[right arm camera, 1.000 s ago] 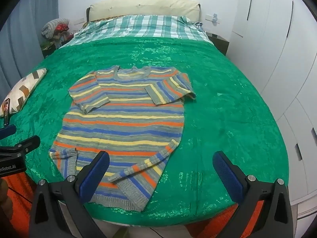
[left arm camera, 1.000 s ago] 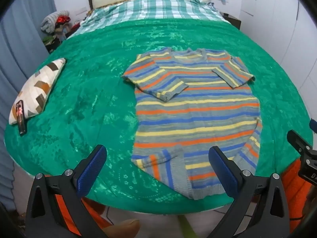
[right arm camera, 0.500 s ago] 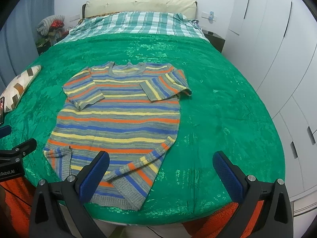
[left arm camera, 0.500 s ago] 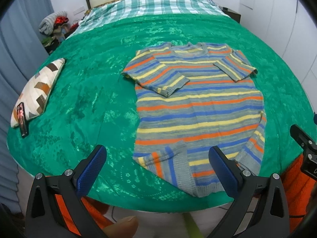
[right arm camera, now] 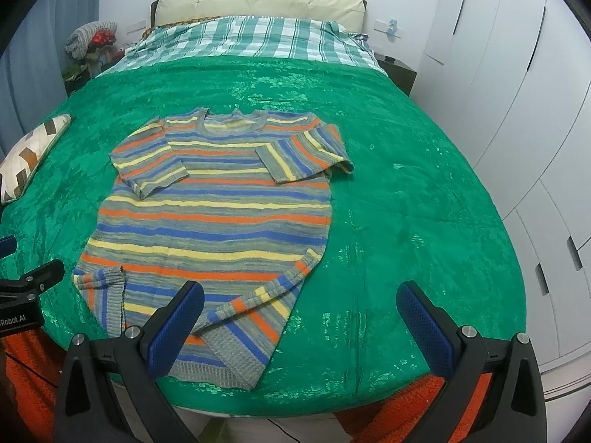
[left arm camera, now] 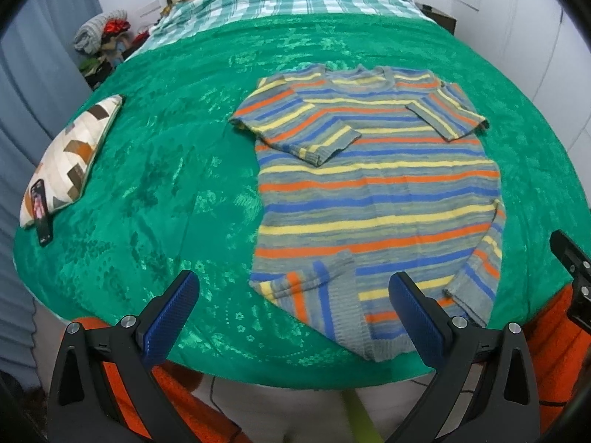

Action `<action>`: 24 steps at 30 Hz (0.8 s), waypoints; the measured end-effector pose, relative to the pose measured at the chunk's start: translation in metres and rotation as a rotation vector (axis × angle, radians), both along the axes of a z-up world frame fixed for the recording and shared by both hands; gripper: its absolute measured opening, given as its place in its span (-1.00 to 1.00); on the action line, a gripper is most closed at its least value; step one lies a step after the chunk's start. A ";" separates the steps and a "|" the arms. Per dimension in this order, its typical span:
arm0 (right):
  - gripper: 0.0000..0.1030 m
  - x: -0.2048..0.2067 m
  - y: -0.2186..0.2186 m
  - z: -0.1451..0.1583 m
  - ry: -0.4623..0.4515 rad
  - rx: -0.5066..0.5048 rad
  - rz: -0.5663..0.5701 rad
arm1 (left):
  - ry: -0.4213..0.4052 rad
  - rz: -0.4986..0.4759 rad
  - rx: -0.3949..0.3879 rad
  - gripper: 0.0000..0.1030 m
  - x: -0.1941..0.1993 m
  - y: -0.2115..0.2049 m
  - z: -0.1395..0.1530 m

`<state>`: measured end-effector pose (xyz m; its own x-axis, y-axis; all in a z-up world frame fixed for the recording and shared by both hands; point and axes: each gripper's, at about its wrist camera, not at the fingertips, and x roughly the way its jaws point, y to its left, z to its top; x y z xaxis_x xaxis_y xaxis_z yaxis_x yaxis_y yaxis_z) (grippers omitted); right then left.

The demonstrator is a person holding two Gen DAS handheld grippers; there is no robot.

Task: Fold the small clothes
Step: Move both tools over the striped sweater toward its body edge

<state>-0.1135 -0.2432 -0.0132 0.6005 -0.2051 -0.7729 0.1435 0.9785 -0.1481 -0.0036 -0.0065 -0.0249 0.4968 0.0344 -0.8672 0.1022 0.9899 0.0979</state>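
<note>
I hold the left tool (left arm camera: pixel 291 310) and right tool (right arm camera: pixel 301 315) released, empty, short of the striped sweater (right arm camera: pixel 218 217), which lies flat on the green bedspread (right arm camera: pixel 406 192), hem nearest me. Risk: the hem overhangs the edge; a single-layer pinch could drag the folded sleeves open.

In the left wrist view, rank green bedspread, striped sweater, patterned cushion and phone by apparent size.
1. green bedspread
2. striped sweater
3. patterned cushion
4. phone, leaning against the cushion
</note>
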 end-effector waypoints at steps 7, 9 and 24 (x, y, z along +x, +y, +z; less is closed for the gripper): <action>0.99 0.000 0.000 -0.001 0.004 -0.005 -0.003 | -0.001 -0.016 0.011 0.99 -0.002 -0.003 -0.001; 0.99 -0.001 -0.001 -0.002 0.004 -0.004 -0.005 | -0.001 -0.020 0.013 0.99 -0.002 -0.004 -0.001; 0.99 0.002 -0.006 -0.012 0.022 0.087 0.041 | 0.012 -0.119 -0.018 0.99 -0.001 0.004 -0.016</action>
